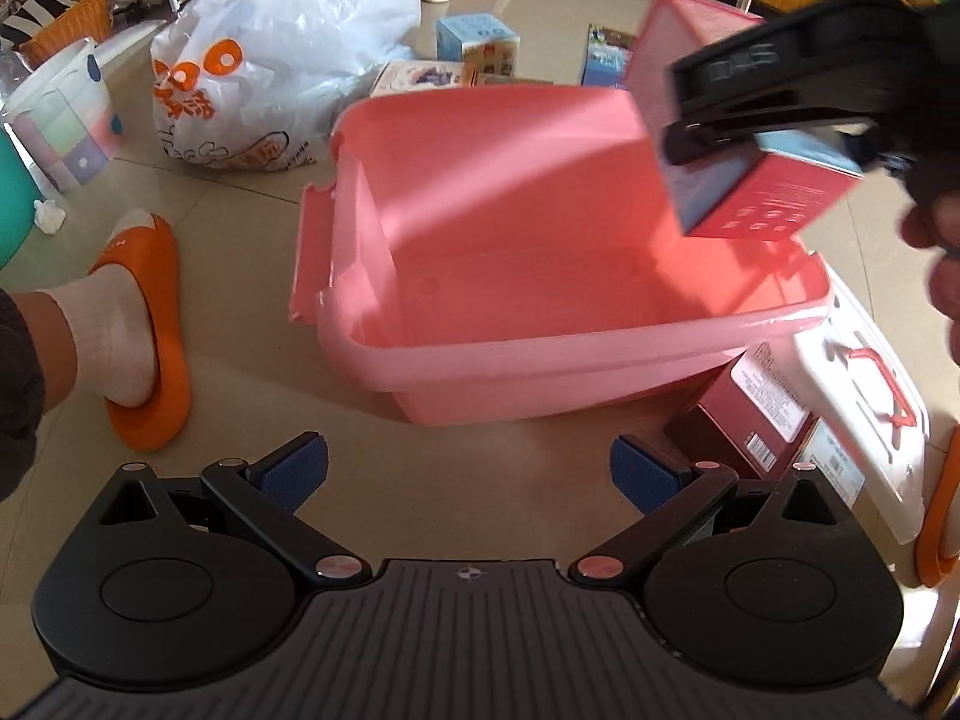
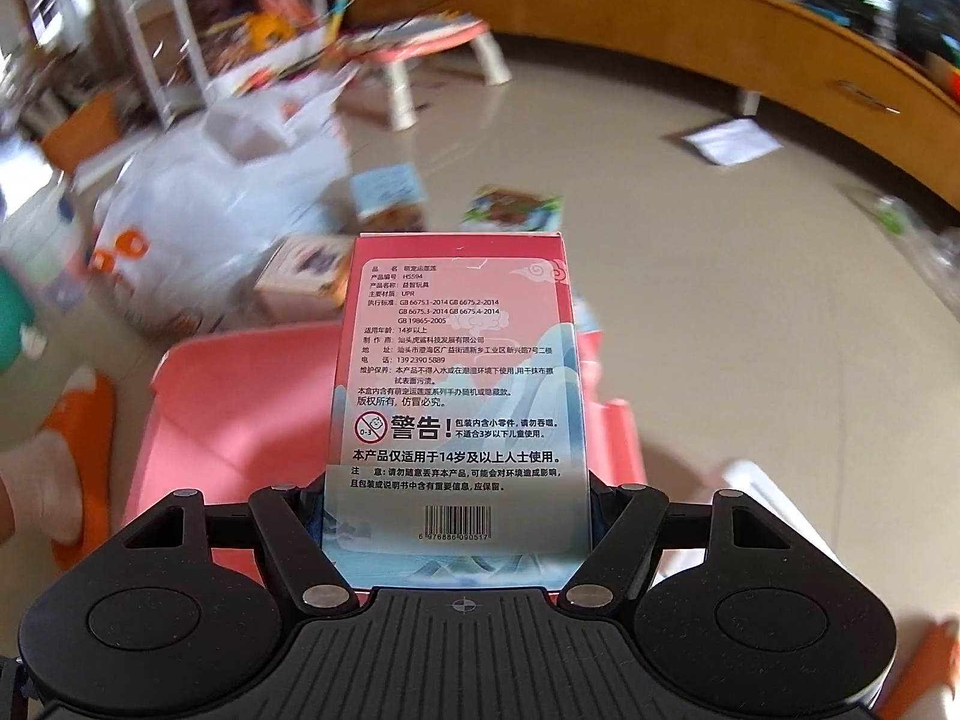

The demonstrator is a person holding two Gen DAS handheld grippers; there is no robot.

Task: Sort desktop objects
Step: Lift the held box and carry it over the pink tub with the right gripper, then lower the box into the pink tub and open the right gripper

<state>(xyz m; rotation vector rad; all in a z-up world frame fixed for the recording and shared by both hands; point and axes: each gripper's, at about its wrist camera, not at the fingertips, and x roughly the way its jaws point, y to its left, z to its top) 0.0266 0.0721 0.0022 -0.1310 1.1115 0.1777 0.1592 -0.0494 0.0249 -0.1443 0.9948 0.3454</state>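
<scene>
Right gripper is carrying the first box over an empty pink bin; sorting is only beginning.

The right gripper (image 2: 459, 510) is pinching a red-and-blue toy box (image 2: 459, 372) by its sides and is holding it in the air above the far right corner of the pink bin (image 1: 420, 360), whose floor is showing bare, so nothing appears sorted yet. The left gripper (image 1: 469, 471) is hanging spread and empty just in front of the bin's near wall. Several boxes are lying on the floor: a dark red box (image 1: 750, 414) touching the bin's near right corner, a blue box (image 1: 477, 45) and a beige box (image 1: 420, 78) behind it. The left view is showing the bin interior and the white lid (image 1: 864, 396); the right view is showing only the held box's printed label, with the background blurred.
</scene>
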